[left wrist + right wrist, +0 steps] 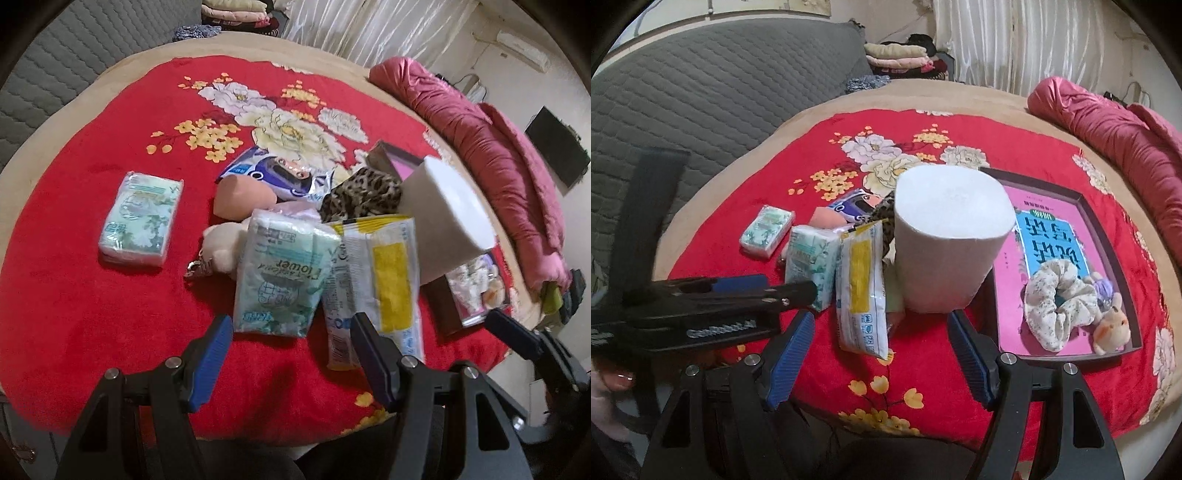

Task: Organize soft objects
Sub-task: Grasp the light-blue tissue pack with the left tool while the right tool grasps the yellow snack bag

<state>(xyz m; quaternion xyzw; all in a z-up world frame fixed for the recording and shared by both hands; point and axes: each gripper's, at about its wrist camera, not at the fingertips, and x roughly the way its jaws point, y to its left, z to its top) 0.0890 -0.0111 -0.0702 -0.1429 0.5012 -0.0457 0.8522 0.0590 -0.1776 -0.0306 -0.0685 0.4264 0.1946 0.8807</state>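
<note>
A white paper roll (951, 240) stands upright on the red floral blanket (923, 369), just beyond my open right gripper (881, 339); it also shows in the left wrist view (448, 218). Left of it lie a yellow-striped pack (862, 291), two green tissue packs (810, 264) (767, 230), a leopard-print cloth (364, 195), a pink sponge (243, 195) and a white plush (221, 245). A dark tray (1108, 236) on the right holds a floral scrunchie (1060, 306) and a small plush (1112, 326). My left gripper (291, 339) is open and empty above the packs.
A rolled pink quilt (1126, 136) lies along the bed's right side. A grey quilted cover (701, 103) rises at the back left. Folded clothes (901, 55) are stacked at the far end. A purple-and-white wrapper (273, 173) lies behind the sponge.
</note>
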